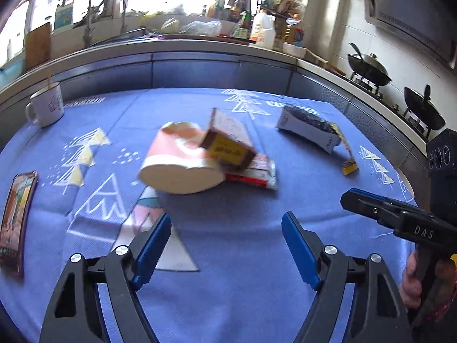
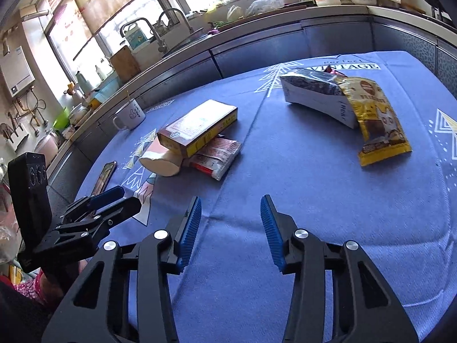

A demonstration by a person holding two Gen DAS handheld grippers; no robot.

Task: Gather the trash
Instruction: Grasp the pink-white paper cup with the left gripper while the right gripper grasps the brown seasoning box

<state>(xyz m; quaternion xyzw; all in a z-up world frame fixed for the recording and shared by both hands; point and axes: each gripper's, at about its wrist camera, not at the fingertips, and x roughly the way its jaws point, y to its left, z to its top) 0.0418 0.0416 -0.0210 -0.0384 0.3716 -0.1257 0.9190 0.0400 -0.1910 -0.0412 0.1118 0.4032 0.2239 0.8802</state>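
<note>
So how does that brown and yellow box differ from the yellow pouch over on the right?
The brown and yellow box is a stiff carton, propped tilted on the crushed paper cup and a red and white packet. The yellow pouch is soft and crinkled, its top resting on the dark and white carton, its bottom on the blue tablecloth. Neither is between any jaws.

"VINTAGE" on tablecloth (image 2: 285,171)

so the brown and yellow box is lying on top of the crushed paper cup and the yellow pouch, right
Not quite. The brown and yellow box does lie on the crushed paper cup, but the other thing under it is a red and white packet. The yellow pouch lies apart, against the dark bag, as the right wrist view shows.
</note>
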